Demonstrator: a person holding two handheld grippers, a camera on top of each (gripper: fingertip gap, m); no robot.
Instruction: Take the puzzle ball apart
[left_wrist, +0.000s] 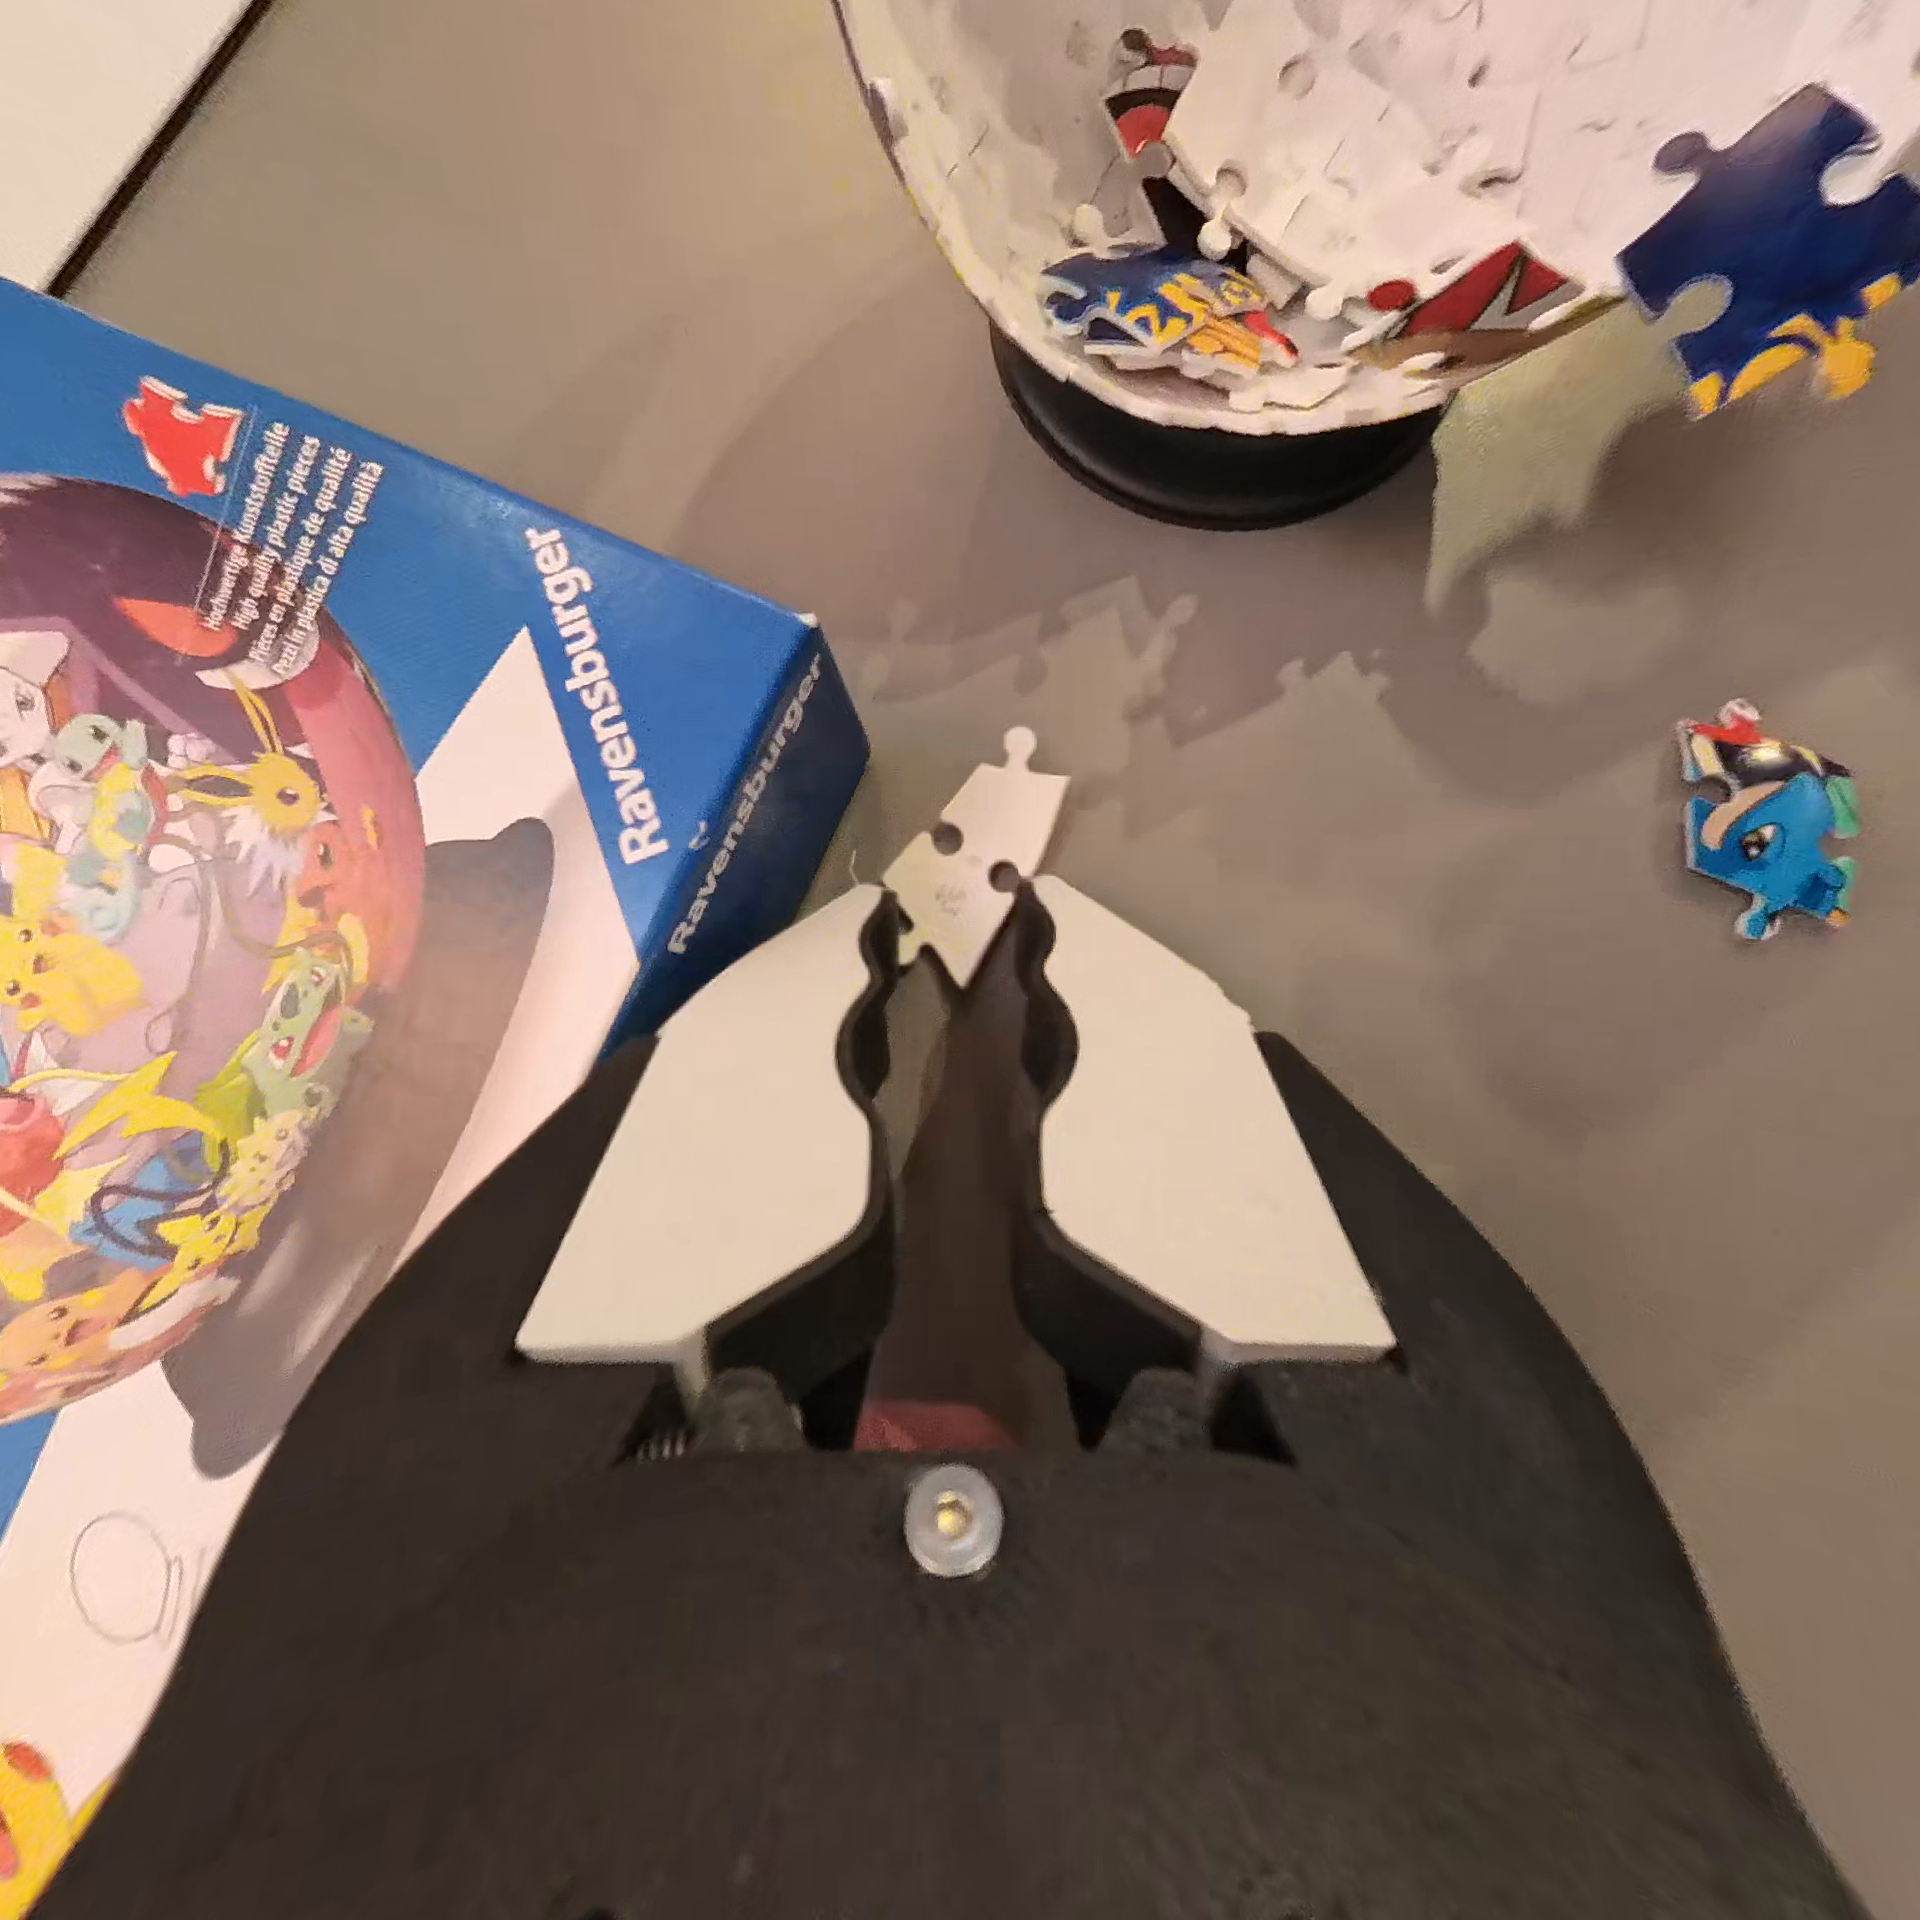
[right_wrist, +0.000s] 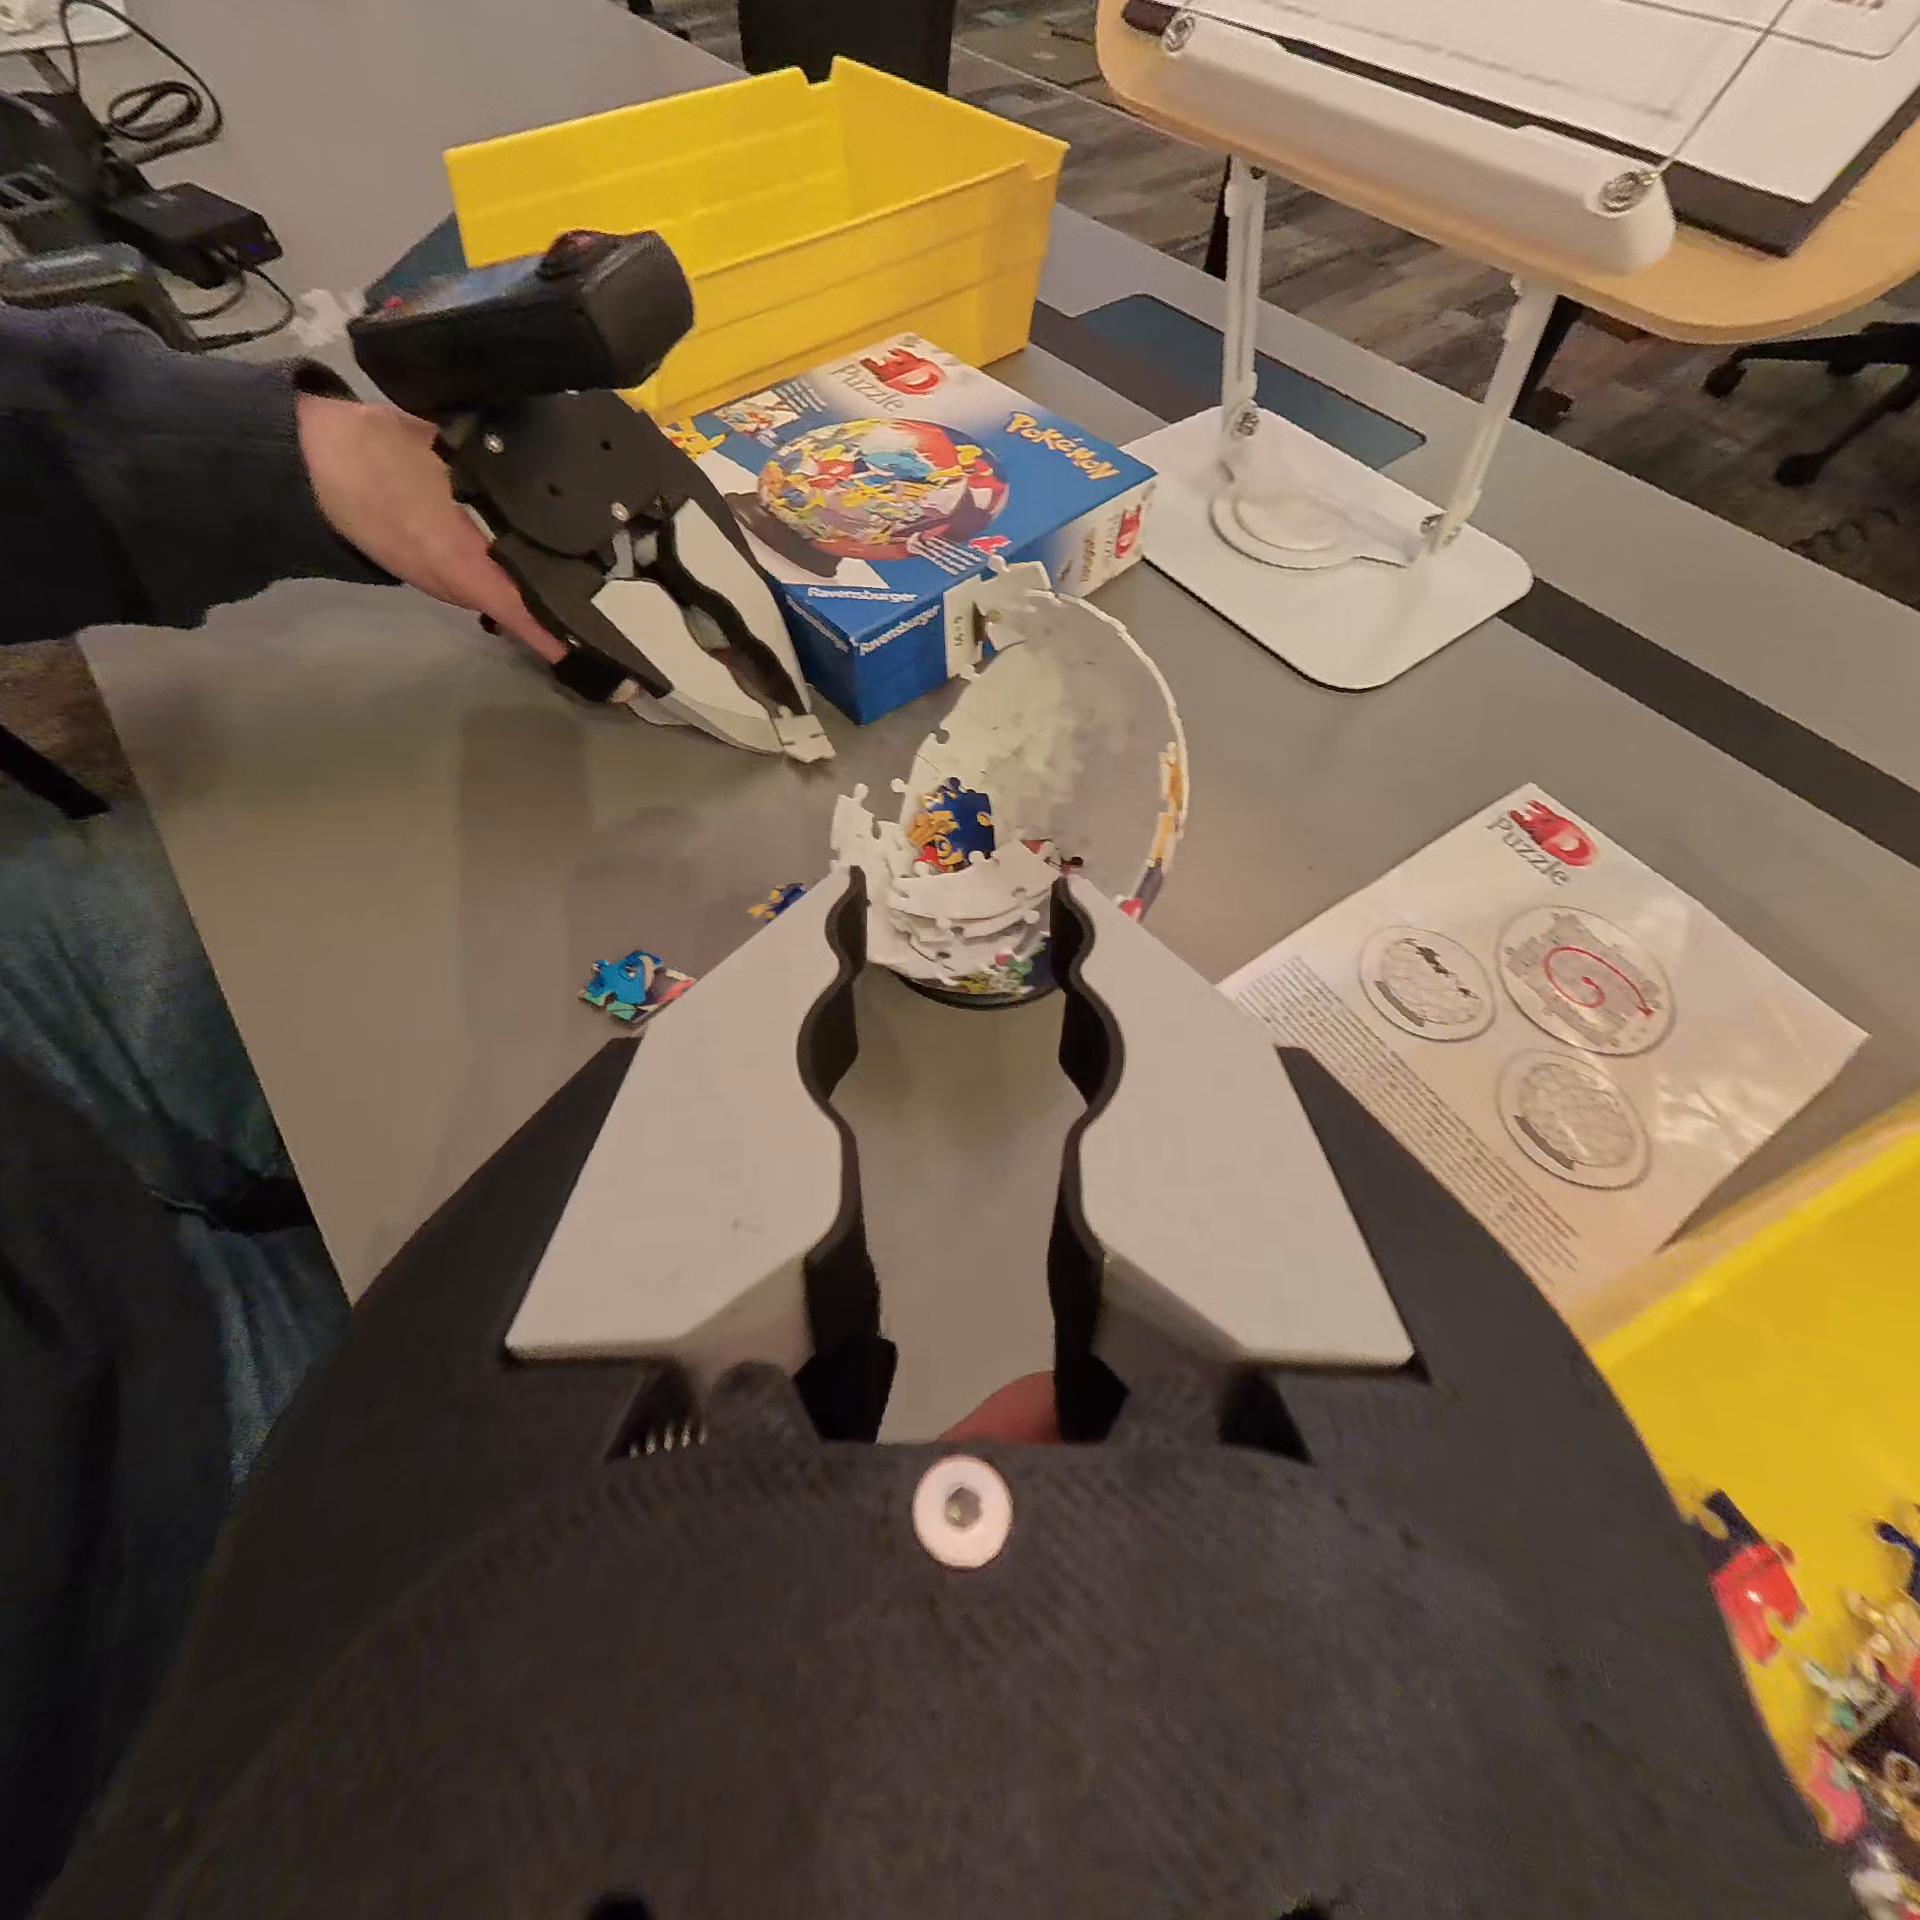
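Left hand-held gripper (left_wrist: 961, 894) pinches one white puzzle piece (left_wrist: 982, 842); right hand-held gripper (right_wrist: 956, 894) gapes empty.

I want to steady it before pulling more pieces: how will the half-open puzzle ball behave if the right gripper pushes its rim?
The puzzle ball is now a thin open shell with a jagged rim, so it probably flexes and sheds pieces. It sits on a small dark stand, so it may tip or roll off.

Blue box (left_wrist: 727, 665); yellow bin (right_wrist: 790, 197); white puzzle ball (right_wrist: 1049, 748) (inside face).

Glossy cardboard box (left_wrist: 312, 831), matt grey table (left_wrist: 1351, 1039) (faintly reflective)
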